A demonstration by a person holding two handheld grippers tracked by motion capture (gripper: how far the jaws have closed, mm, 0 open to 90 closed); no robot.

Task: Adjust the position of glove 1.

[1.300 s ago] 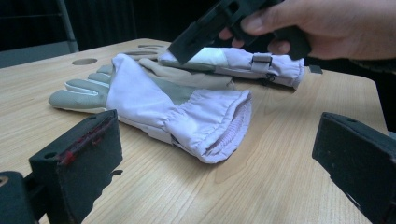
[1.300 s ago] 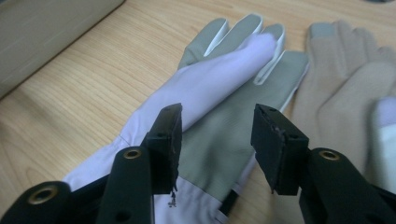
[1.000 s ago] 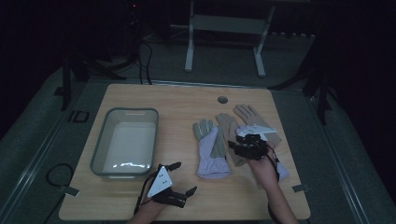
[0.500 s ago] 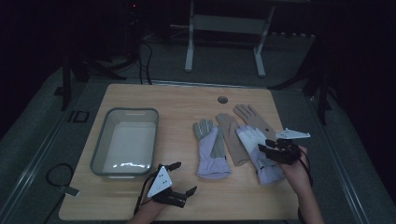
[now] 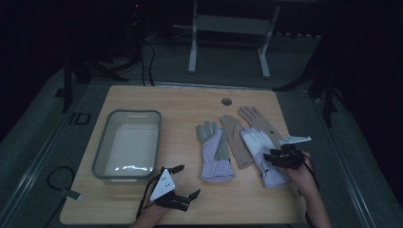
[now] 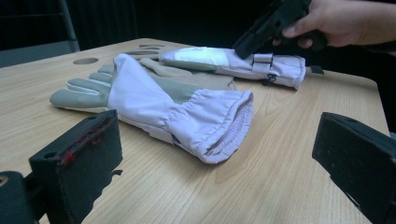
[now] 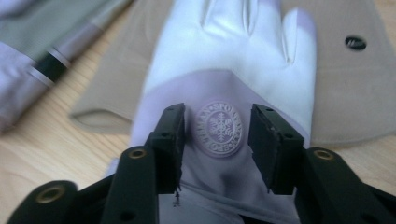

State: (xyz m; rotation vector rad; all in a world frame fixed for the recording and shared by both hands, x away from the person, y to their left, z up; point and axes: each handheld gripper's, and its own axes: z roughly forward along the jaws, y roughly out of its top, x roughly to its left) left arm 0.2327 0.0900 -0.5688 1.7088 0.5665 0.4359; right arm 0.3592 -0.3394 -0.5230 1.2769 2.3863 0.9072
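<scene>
Two lilac gloves lie on the wooden table (image 5: 142,102). The left glove (image 5: 216,156) (image 6: 177,100) rests with its cuff toward my left gripper (image 5: 189,180) (image 6: 215,144), which stands open and empty a short way in front of it. The right glove (image 5: 259,145) (image 7: 233,60), white at the fingers, lies across two tan gloves (image 5: 235,137) (image 7: 345,93). My right gripper (image 5: 273,159) (image 7: 215,135) hovers over that glove's back. Its jaws have just been opening and stand either side of the round snowflake emblem without pressing on it. The left gripper view shows the right gripper (image 6: 266,28) above the far glove.
A grey plastic bin (image 5: 102,152) stands on the left half of the table. A round cable hole (image 5: 226,101) sits near the far edge. Bare wood runs along the near edge between the hands. The room beyond the table is dark.
My right gripper has moved right and toward the near edge, sinking over the right lilac glove's wrist end. The left gripper has stayed where it was.
</scene>
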